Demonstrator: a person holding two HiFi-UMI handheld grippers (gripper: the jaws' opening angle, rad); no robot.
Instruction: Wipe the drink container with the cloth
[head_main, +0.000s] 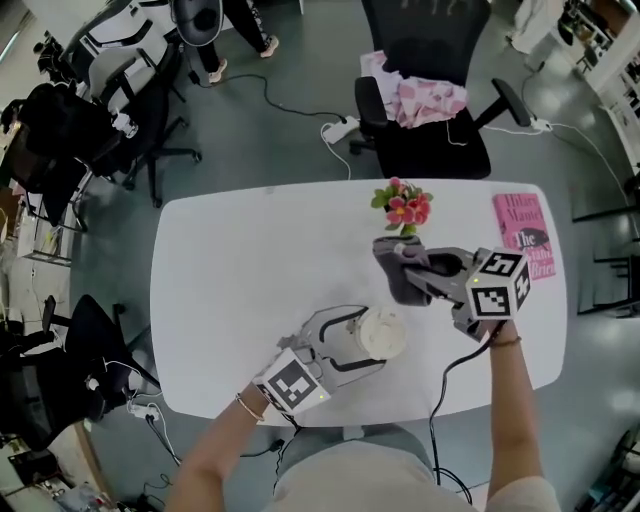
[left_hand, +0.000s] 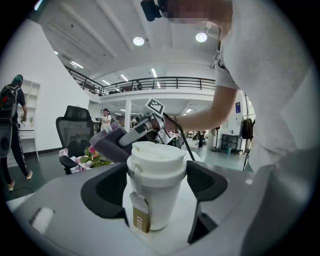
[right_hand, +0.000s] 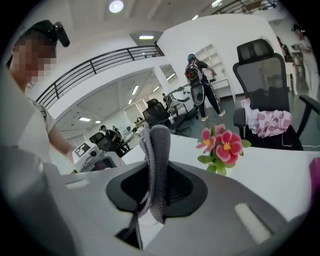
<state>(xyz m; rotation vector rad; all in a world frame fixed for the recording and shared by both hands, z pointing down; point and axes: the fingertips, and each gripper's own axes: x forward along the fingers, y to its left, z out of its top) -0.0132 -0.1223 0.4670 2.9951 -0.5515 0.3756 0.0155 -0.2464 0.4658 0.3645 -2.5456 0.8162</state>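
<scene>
We look down on a white table (head_main: 230, 290) over a grey office floor. On it we count one drink container (head_main: 381, 333), one bunch of pink flowers (head_main: 403, 205) and one pink book (head_main: 522, 232). The container is near the table's front edge. The flowers are beyond it, and the book is beyond it to the right, at the table's edge. Further beyond the container, off the table, is one black chair (head_main: 425, 40) with a pink patterned garment (head_main: 415, 95) on its seat. The left gripper (head_main: 365, 337) has its jaws on either side of the container. The right gripper (head_main: 410, 262) is just beyond the container and holds one grey cloth (head_main: 395, 285).

In the left gripper view the container (left_hand: 157, 200) is a white cup with a white lid. One brown-gold tag (left_hand: 141, 215) hangs from a strap down its front. It stands upright between the jaws of the left gripper (left_hand: 155, 180), whose dark pads appear to press on its sides just under the lid. Whether its base rests on the table we cannot quite tell. Behind the container the right gripper (left_hand: 131, 135) carries the cloth (left_hand: 107, 145), with the flowers (left_hand: 95, 157) low to the left.

In the right gripper view the right gripper (right_hand: 156, 187) is closed on the cloth (right_hand: 159, 150), which is folded and stands upright out of the jaws. The flowers (right_hand: 223, 147) are on the table to its right. The chair (right_hand: 265, 75) and garment (right_hand: 270, 122) are behind them.
</scene>
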